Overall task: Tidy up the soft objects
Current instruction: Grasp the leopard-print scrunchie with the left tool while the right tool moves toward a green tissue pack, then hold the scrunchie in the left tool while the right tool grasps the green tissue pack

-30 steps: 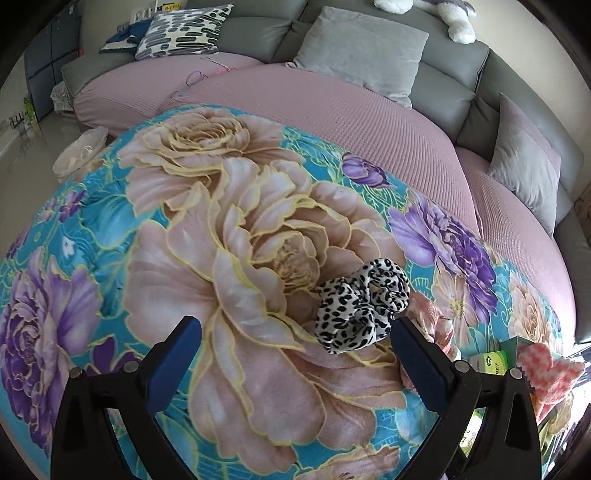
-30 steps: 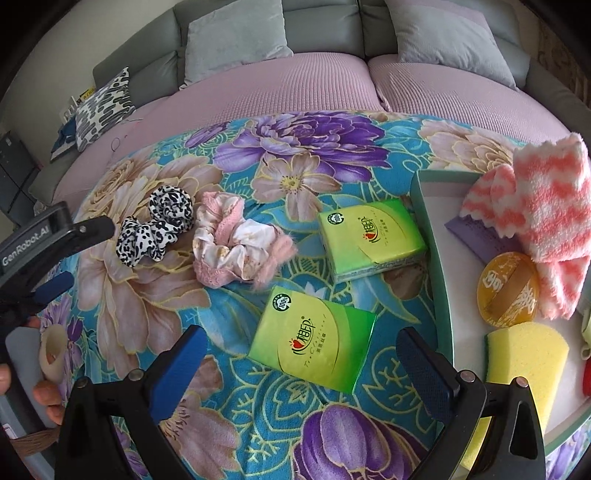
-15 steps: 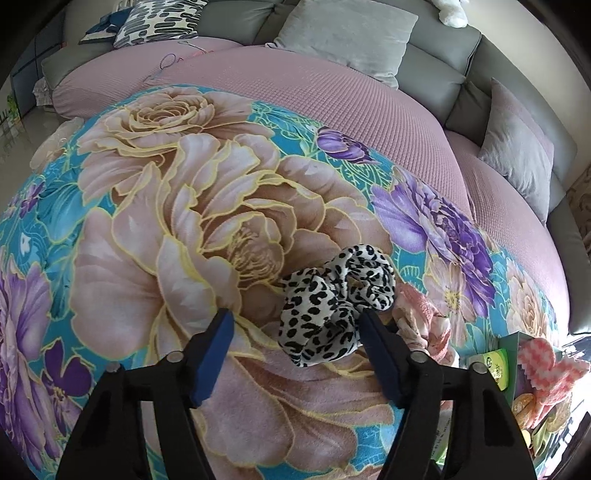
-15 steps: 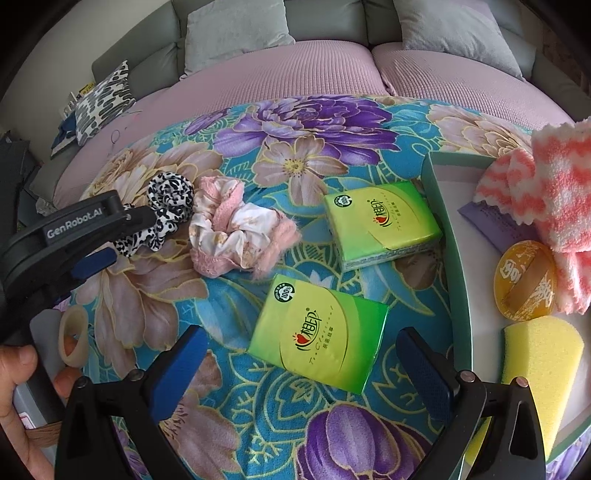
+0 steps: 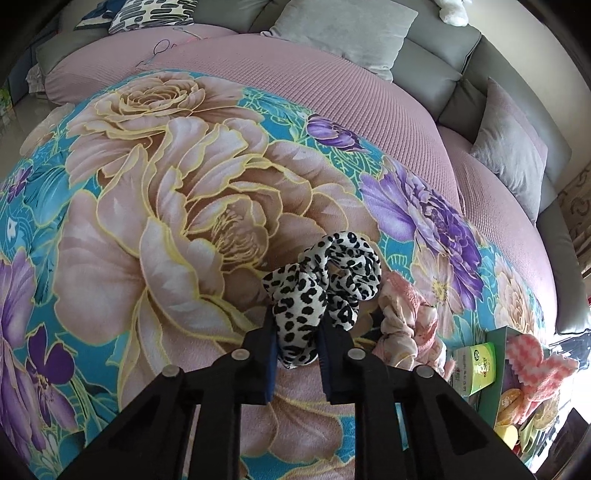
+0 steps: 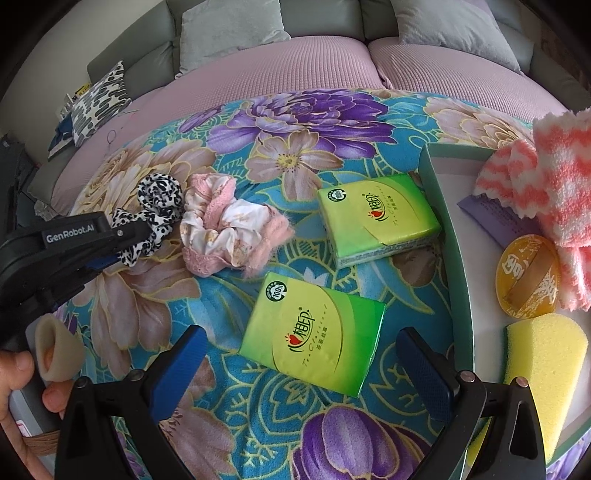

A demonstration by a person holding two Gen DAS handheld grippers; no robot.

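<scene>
My left gripper (image 5: 297, 332) is shut on the near end of a black-and-white leopard scrunchie (image 5: 325, 273), which lies on the floral blanket. It also shows in the right wrist view (image 6: 157, 206), with the left gripper (image 6: 142, 236) clamped on it. A pink and white scrunchie (image 6: 229, 229) lies just right of it, also in the left wrist view (image 5: 406, 321). My right gripper (image 6: 303, 354) is open, its jaws either side of a green tissue pack (image 6: 314, 332). A second tissue pack (image 6: 376, 218) lies beyond it.
A green-rimmed tray (image 6: 447, 236) at the right holds a pink striped cloth (image 6: 546, 177), a purple cloth (image 6: 491, 218), a round orange puff (image 6: 528, 284) and a yellow sponge (image 6: 543, 365). Grey cushions (image 5: 343, 29) and a patterned pillow (image 6: 98, 103) sit on the pink sofa behind.
My left gripper has moved forward and closed from wide open onto the leopard scrunchie. The right gripper has stayed open over the near tissue pack.
</scene>
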